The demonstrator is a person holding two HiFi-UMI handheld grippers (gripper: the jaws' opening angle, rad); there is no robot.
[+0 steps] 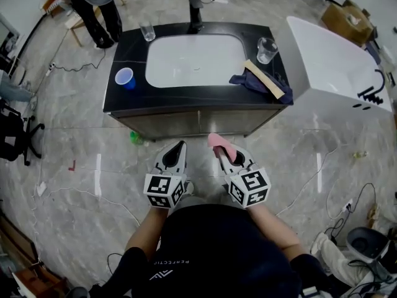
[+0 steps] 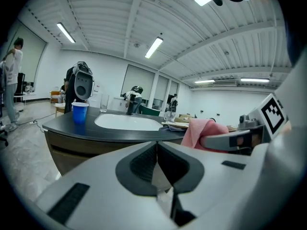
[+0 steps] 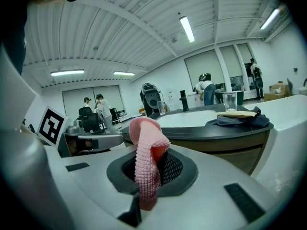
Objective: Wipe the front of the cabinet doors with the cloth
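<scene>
A pink cloth (image 1: 219,144) sticks up from my right gripper (image 1: 224,154), whose jaws are shut on it; in the right gripper view the pink cloth (image 3: 146,162) stands folded between the dark pads. My left gripper (image 1: 178,148) is shut with nothing in it, its pads (image 2: 144,164) pressed together. Both grippers hover above the floor a little in front of the cabinet doors (image 1: 198,121) under the black counter (image 1: 127,95). From the left gripper view the cloth (image 2: 201,131) and the cabinet front (image 2: 81,150) show ahead.
On the counter lie a white basin (image 1: 195,59), a blue cup (image 1: 124,77), two glasses (image 1: 267,49), a dark rag with a wooden strip (image 1: 260,79) and a black tap (image 1: 195,12). A white tub (image 1: 338,67) stands at the right. A green object (image 1: 134,138) lies at the cabinet's left foot.
</scene>
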